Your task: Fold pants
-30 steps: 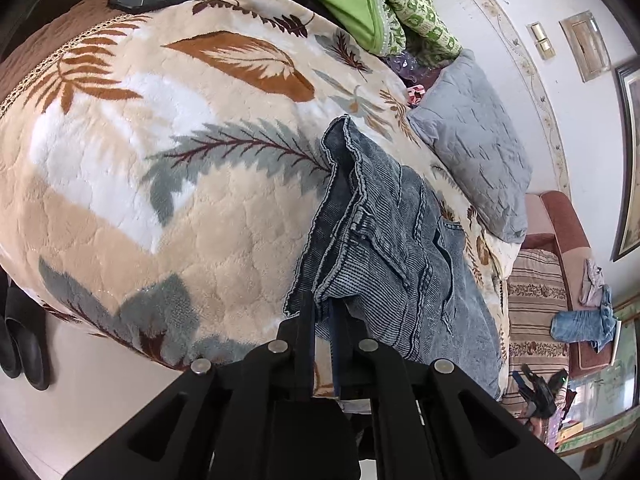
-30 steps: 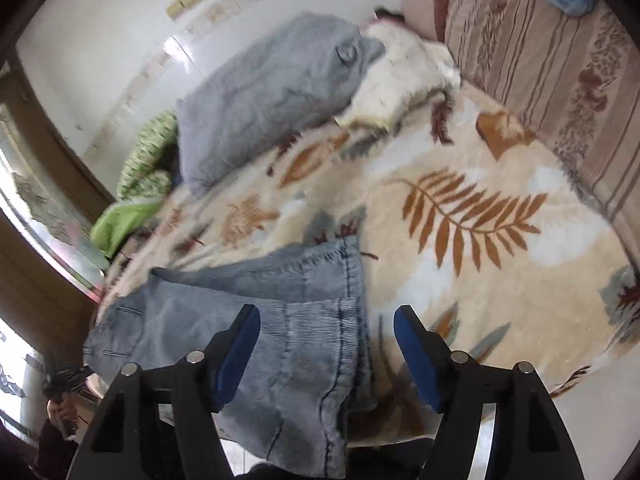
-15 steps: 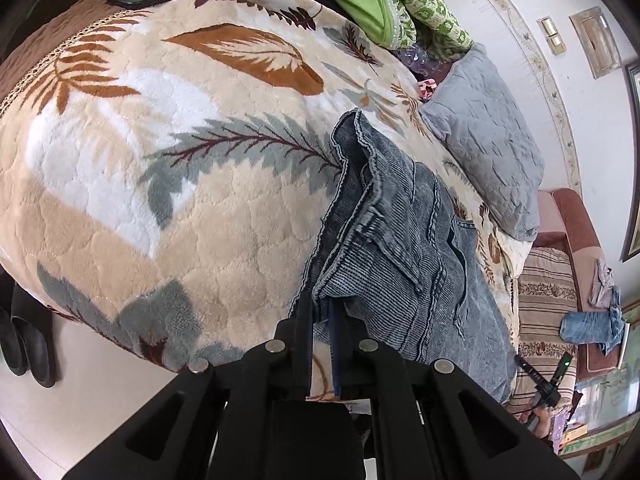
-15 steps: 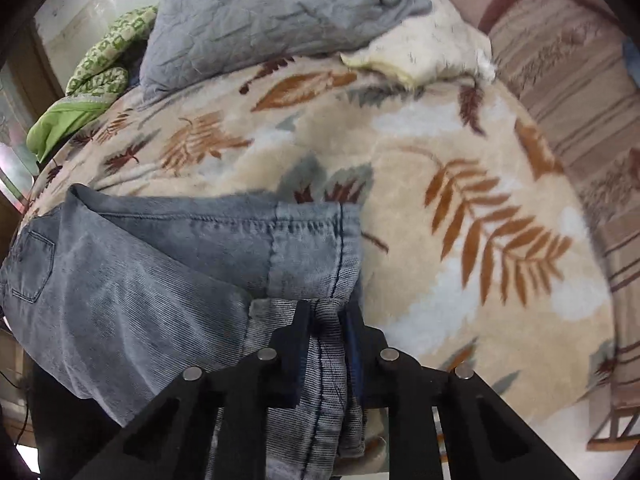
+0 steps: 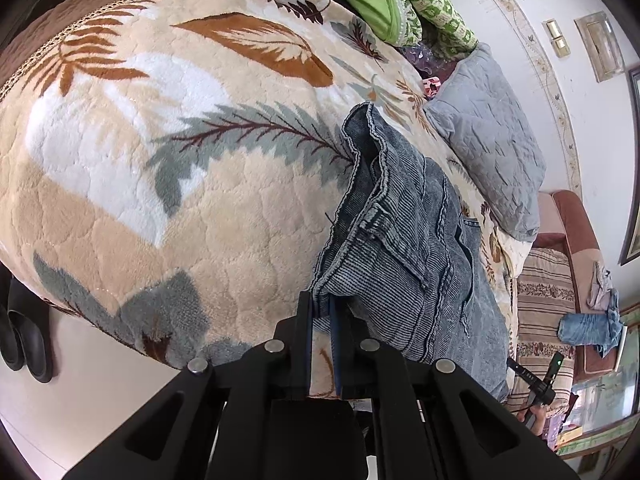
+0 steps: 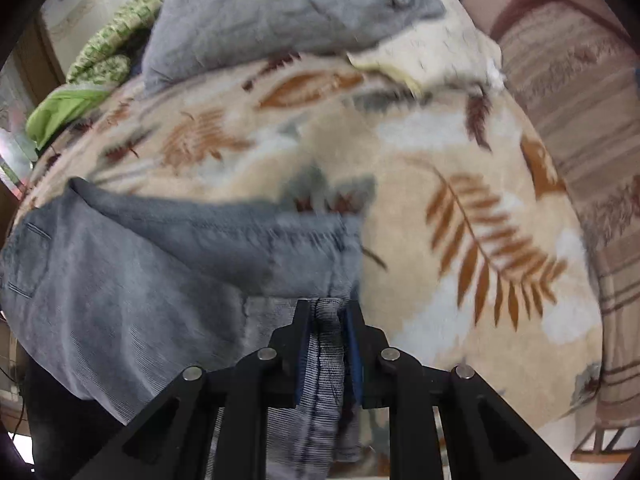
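Pinching denim on both sides: your left gripper (image 5: 321, 307) has its jaws pressed onto the waistband corner of the pants (image 5: 404, 240), and your right gripper (image 6: 328, 312) clamps a bunched leg hem. The pants lie across the leaf-print blanket (image 5: 160, 160) at the bed's near edge. Your right view is motion-blurred, and the gripper frames hide the cloth below the fingers.
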`<state>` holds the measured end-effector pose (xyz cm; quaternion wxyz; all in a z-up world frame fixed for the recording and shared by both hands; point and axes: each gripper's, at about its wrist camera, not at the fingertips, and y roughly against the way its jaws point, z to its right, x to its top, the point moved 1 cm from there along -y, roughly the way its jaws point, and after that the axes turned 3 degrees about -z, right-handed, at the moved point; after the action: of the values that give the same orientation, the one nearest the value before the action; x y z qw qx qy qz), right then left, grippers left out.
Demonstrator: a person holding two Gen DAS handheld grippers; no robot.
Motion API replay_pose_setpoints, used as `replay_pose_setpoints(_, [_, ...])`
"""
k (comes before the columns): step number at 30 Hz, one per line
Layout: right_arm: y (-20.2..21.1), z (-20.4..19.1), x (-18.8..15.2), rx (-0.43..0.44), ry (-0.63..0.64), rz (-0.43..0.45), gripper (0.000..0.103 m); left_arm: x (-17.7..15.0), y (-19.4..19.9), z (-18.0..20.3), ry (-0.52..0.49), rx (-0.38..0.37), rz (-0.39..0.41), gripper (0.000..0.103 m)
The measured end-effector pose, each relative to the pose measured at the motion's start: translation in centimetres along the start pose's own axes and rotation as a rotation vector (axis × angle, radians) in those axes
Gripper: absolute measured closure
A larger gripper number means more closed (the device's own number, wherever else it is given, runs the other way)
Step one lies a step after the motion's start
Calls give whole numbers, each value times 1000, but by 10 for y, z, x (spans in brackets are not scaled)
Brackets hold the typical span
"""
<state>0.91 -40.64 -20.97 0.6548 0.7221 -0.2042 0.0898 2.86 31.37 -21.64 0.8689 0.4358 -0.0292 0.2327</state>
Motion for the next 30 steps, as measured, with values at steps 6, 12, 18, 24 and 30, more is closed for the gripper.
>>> replay_pose_setpoints(6, [22,12,-6,83,-22,90,84,2,-2,5,-2,21,1,97])
replay_pose_setpoints(12, [8,-3,1,68,30,27,83,-1,-1,5,8,26,4,97])
replay_pose_setpoints(18, [15,1,-31,73,19,42,83,1,0,3,6,24,-4,97])
replay_pose_setpoints(24, [21,31,-72,233,-139,63,83,1,0,4,2,30,-4,97])
replay_pose_setpoints(30, [12,52,-94,454,-309,81,75,-1,3,14,-30,75,7,97])
